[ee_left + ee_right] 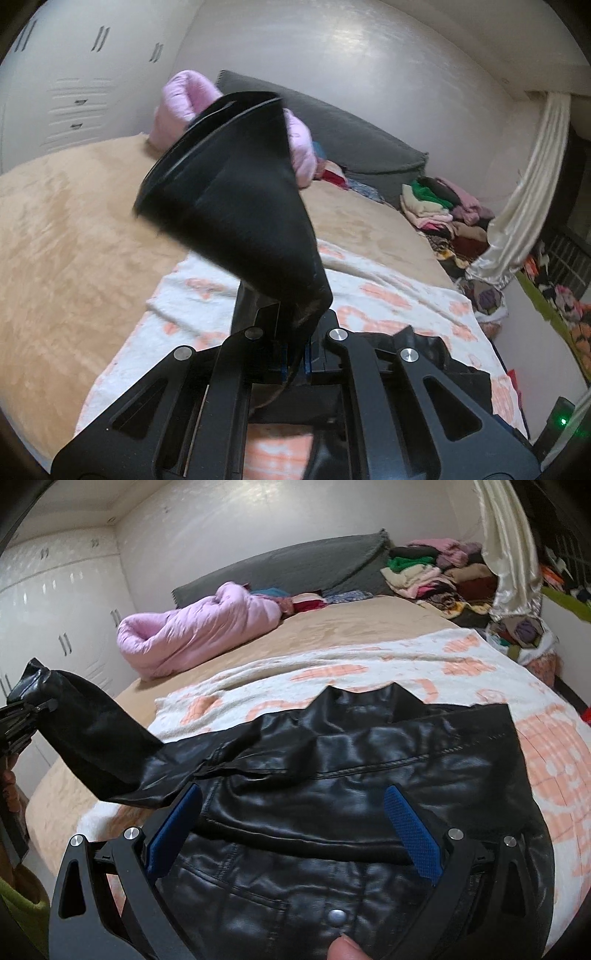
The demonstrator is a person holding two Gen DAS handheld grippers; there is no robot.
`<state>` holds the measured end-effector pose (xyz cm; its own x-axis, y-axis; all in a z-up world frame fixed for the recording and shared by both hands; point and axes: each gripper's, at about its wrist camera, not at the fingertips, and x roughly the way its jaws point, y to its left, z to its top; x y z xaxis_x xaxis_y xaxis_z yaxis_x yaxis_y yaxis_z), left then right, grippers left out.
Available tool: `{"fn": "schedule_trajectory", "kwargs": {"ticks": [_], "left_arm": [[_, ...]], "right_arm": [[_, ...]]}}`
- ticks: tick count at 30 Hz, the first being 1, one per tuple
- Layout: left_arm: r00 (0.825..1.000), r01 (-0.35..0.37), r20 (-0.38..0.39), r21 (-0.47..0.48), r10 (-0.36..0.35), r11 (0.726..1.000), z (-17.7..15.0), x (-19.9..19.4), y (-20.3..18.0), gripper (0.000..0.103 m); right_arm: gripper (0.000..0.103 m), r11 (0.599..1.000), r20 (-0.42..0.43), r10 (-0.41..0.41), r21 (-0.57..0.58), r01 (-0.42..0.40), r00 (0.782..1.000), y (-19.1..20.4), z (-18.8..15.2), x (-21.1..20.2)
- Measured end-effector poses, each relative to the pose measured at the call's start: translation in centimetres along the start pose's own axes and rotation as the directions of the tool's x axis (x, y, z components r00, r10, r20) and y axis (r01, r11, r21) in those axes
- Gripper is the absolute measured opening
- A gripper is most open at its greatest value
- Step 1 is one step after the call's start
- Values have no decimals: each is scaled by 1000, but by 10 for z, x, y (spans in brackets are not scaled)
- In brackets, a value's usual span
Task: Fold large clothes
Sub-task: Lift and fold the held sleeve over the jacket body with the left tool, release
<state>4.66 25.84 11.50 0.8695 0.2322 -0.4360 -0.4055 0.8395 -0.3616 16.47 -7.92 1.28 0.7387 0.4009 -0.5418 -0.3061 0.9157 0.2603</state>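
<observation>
A black leather jacket (369, 775) lies on a white and orange patterned blanket (480, 664) on the bed. My left gripper (293, 354) is shut on the jacket's sleeve cuff (236, 192) and holds it raised above the bed; the lifted sleeve (85, 723) shows at the left of the right wrist view. My right gripper (291, 805) is open, its blue pads (410, 830) spread above the jacket's body and holding nothing. A fingertip (343, 949) shows at the bottom edge.
A pink puffy quilt (192, 627) lies near the grey headboard cushion (288, 568). Piles of clothes (436, 572) sit at the far right corner beside a cream curtain (513, 554). A tan bedcover (74, 221) spreads left. White wardrobes (55, 609) stand along the left wall.
</observation>
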Motion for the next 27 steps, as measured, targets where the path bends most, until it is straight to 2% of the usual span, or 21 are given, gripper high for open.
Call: {"fn": "schedule_trajectory", "kwargs": {"ticks": [6,12,18,21,27], "left_arm": [[998,67,-13,55,-67,996,-5,5,-40,0],[989,144,-44,138,-139,980,-17,9,-89,0],[970,236,-104,209,-218,949,-40,18,-140,0],[956,282,-155,236,-251,930,-58,29,-164,0],[933,329,-252,311,-256,892,-99,54,-197,0]], "right_arm": [[99,996,20,-20,89,18,1000,-35,-1,-12],[99,986,42,-37,165,30,998,-66,-3,-25],[99,976,66,-58,214,43,996,-91,-4,-37],[99,970,79,-74,238,53,994,-105,-3,-44],[99,953,99,-121,291,88,988,-136,-8,-59]]}}
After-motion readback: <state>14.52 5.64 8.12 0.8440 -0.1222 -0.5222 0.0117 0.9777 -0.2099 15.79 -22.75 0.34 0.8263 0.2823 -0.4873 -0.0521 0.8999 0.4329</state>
